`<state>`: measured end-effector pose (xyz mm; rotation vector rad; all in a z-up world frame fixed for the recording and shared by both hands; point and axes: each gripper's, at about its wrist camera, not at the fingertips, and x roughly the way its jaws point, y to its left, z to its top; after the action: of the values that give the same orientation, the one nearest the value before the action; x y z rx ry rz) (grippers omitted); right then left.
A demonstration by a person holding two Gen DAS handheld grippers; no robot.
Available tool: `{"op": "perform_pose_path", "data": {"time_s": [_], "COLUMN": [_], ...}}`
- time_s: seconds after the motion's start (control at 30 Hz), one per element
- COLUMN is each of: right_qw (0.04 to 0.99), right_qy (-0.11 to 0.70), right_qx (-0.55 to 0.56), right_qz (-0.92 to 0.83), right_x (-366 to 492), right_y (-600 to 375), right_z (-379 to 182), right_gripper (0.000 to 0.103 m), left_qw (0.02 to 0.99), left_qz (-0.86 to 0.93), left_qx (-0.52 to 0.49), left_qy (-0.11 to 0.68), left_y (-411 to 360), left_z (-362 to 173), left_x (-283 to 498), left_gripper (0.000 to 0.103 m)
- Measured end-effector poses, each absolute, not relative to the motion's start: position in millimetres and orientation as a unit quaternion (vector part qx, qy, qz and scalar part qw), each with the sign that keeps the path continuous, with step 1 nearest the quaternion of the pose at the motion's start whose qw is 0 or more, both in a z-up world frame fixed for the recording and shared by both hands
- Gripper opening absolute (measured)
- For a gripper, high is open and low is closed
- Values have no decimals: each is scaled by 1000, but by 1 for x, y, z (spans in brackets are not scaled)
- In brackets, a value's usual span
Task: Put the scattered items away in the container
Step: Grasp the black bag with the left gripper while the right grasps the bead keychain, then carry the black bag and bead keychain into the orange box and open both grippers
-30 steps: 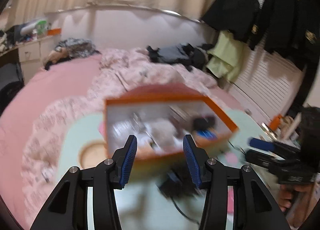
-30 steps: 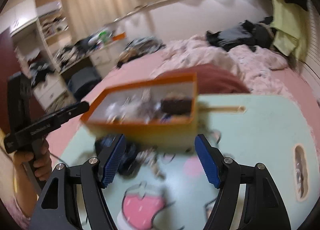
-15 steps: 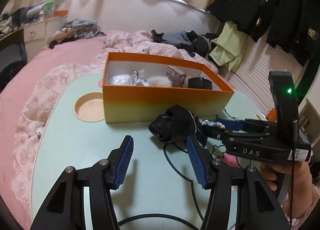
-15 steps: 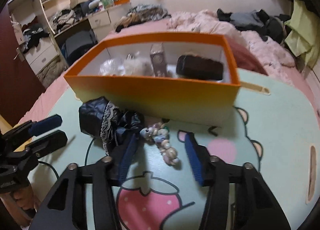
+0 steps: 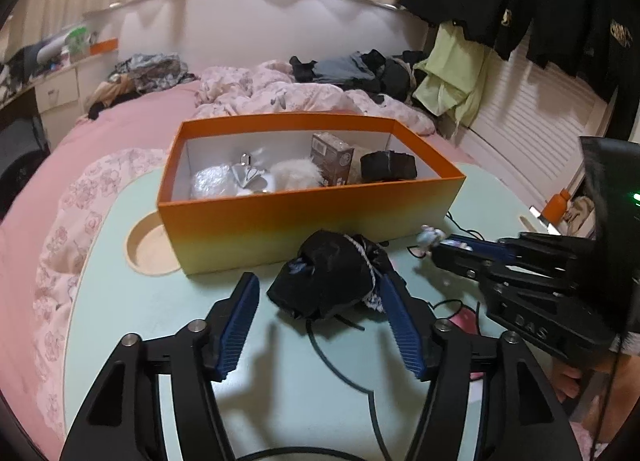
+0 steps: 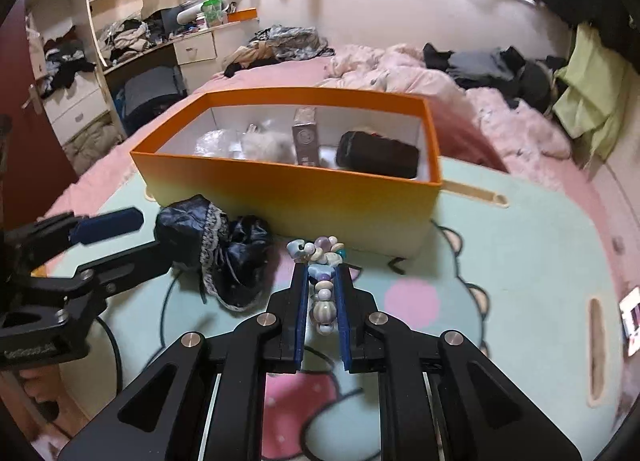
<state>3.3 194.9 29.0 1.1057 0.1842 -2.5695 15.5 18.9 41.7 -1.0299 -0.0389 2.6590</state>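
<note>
An orange box (image 5: pixel 312 217) (image 6: pixel 288 197) stands on the pale green table (image 5: pixel 168 325) and holds several items, among them a black pouch (image 6: pixel 378 159) and a small grey carton (image 6: pixel 306 139). A black lace-trimmed cloth bundle (image 5: pixel 328 277) (image 6: pixel 218 245) lies in front of the box. My left gripper (image 5: pixel 320 301) is open, its fingers on either side of the bundle's near end. My right gripper (image 6: pixel 323 281) is shut on a pastel bead bracelet (image 6: pixel 320 265), whose far beads (image 5: pixel 430 239) rest on the table by the box.
A black cable (image 5: pixel 340 357) runs over the table near my left gripper. A round cup recess (image 5: pixel 150 249) sits left of the box. A slot (image 6: pixel 596 345) lies at the table's right edge. A bed with pink bedding (image 5: pixel 120 129) lies behind.
Both grippers dropped toward the table. The left moved in around the cloth bundle. The right closed its fingers on the bead bracelet.
</note>
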Motion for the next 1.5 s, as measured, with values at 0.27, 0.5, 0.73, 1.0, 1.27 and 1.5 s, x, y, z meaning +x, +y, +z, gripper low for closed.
{"op": "perform_pose_path", "data": {"time_s": [0.27,0.5,0.73,1.0,1.27,1.5], "right_qw": [142,132,132,130,135,153], "right_qy": [87,99,101,106,115,103], "right_qx": [377,368,363,360,345,329], "right_qz": [-911,-915,-917,-918,-922,-926], "right_x": [13,19,21,24,28,13], "right_y": [203,206,206,203,197,193], "right_z": [34,37,39,40,50,79], "right_gripper": [14,14,14,14,14,14], "left_qw": [126,128,147,165,166,157], "left_qz": [913,901,902,911,932,944], "left_qx": [-386,-413,-405,-372,-317,-289], "left_qy": [30,27,-10,-65,-57,-28], "left_y": [43,49,40,14,0,3], "left_z": [34,25,25,53,107,144], "left_x": [-6,-18,-7,16,26,9], "left_gripper": [77,77,36,35,35,35]}}
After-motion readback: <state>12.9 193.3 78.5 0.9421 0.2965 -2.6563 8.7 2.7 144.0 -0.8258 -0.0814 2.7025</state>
